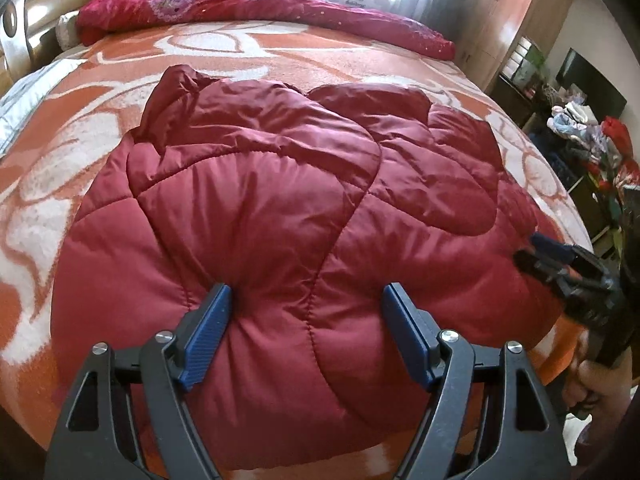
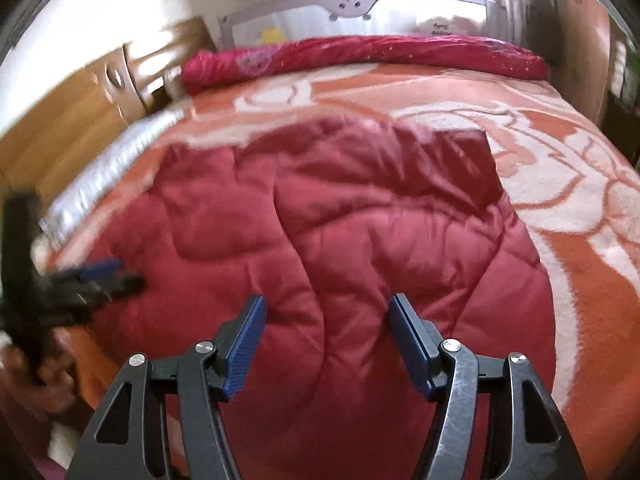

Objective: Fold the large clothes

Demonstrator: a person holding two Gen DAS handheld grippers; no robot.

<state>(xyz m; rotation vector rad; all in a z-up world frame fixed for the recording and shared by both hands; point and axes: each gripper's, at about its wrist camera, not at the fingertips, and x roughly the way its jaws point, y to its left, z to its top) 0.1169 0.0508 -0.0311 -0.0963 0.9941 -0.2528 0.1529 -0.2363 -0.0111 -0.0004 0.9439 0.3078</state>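
Two grippers, left (image 1: 306, 300) and right (image 2: 326, 312), are held spread, gripping nothing, above a quilted red jacket (image 1: 280, 200) laid on a patterned bedspread (image 1: 360, 64).

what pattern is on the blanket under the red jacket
Orange blanket with large white swirling outlines, clearest in the left wrist view.

orange blanket (image 1: 280, 60), rolled red quilt (image 1: 248, 8)

Both wrist cameras are looking steeply down from close above the bed's (image 1: 120, 60) near edge toward its far edge, sharing the quilted red jacket (image 1: 280, 200) between them.
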